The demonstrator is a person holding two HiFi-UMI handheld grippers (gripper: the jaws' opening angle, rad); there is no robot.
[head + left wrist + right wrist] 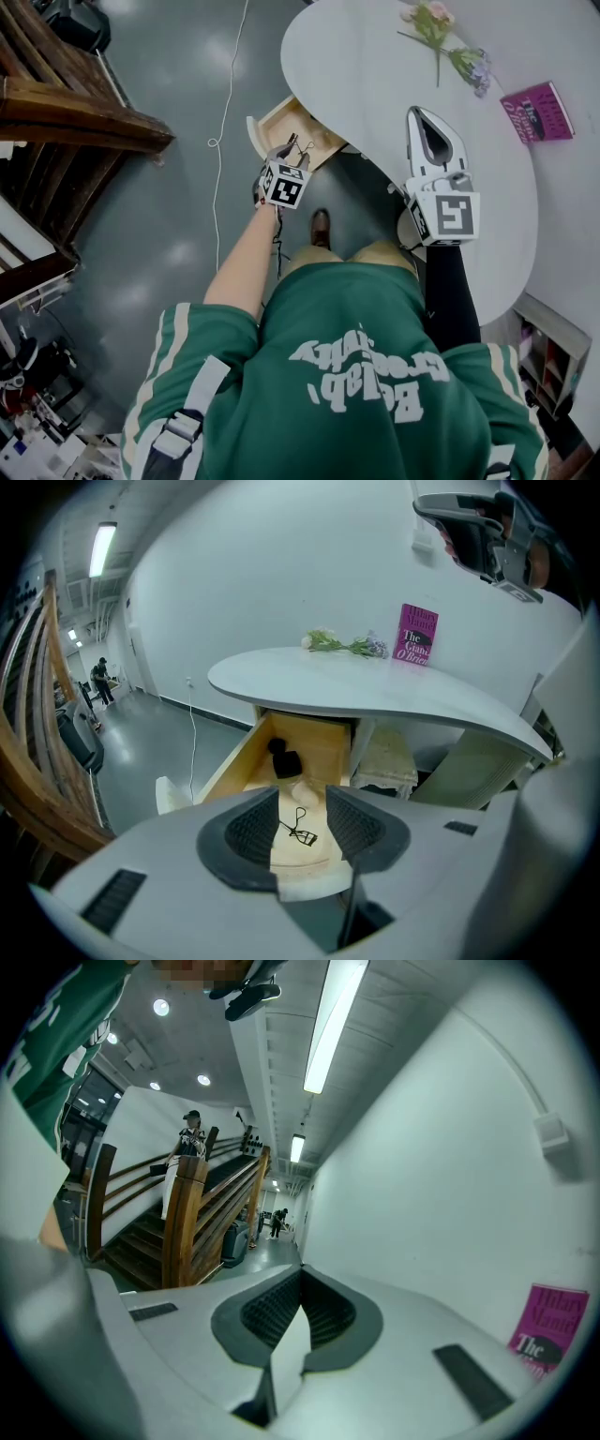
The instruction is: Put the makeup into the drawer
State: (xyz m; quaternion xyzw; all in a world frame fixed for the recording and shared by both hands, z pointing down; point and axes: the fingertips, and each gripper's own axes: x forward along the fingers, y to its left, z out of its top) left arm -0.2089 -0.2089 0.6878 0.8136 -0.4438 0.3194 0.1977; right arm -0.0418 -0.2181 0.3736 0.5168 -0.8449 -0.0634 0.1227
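Left gripper view: left gripper jaws stand apart, gripping nothing; an eyelash curler lies in the open drawer beyond them. Right gripper jaws pressed together, nothing between.

pink book at 1 o'clock in left gripper view, cover reads "The Giant O'Brien", same cover at 4 o'clock in right gripper view shows "Hilary Mantel" above "The", green shirt at 6 o'clock in head view, white back print upside down, not legible
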